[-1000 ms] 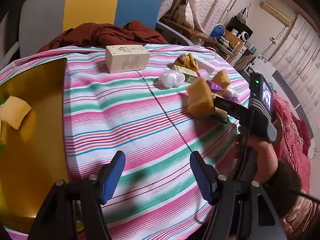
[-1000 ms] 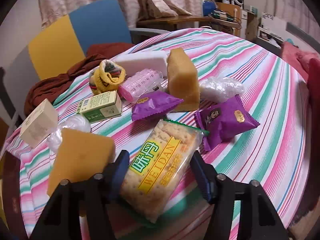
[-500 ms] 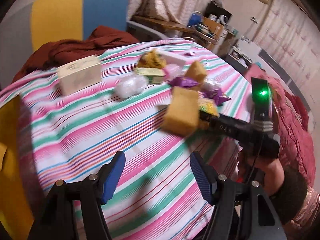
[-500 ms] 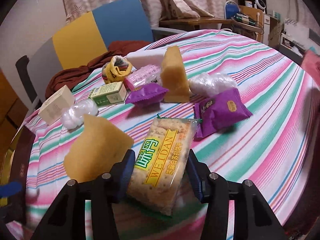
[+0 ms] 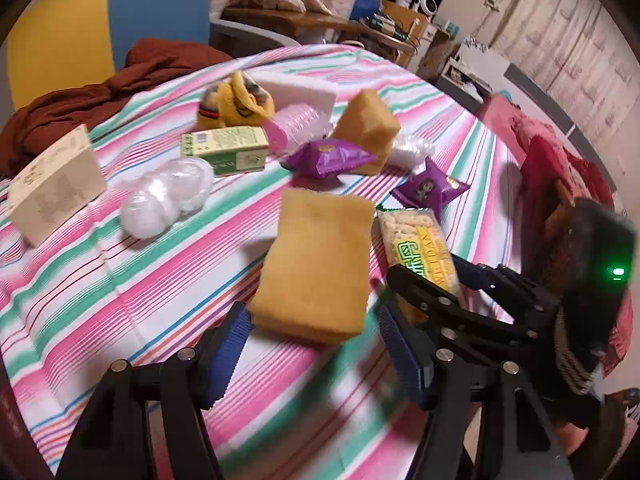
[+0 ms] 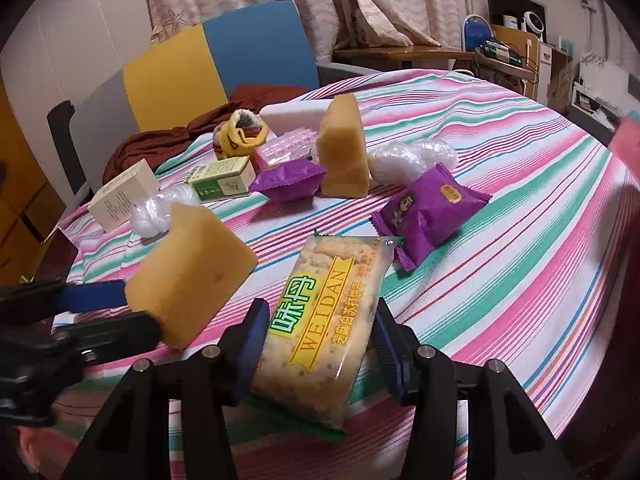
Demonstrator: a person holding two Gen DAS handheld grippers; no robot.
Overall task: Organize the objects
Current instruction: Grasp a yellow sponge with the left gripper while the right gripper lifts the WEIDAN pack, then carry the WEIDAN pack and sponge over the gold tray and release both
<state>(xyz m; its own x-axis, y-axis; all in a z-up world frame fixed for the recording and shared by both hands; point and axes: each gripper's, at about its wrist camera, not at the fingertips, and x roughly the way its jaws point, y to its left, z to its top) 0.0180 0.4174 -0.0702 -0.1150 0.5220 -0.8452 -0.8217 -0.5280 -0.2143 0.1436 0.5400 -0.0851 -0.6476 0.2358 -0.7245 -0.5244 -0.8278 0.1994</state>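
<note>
A yellow sponge (image 5: 316,268) stands on the striped tablecloth (image 5: 120,280), with my open left gripper (image 5: 316,350) around its near end; it also shows in the right wrist view (image 6: 192,276). My right gripper (image 6: 318,344) is shut on a cracker packet (image 6: 320,320) labelled WEIDAN, which also shows in the left wrist view (image 5: 420,248). The left gripper's blue fingers (image 6: 92,296) show at the left of the right wrist view.
Further back lie a second sponge (image 6: 344,148), two purple snack bags (image 6: 428,208) (image 6: 288,180), a green box (image 6: 222,180), a cream box (image 6: 124,196), white plastic wads (image 6: 412,156), a pink case (image 5: 296,130), a yellow sock bundle (image 6: 238,136) and a white block (image 6: 296,114).
My left gripper has swung right and forward up to the sponge, which now lies between its open fingers. My right gripper has closed in on the cracker packet and lifted slightly.
</note>
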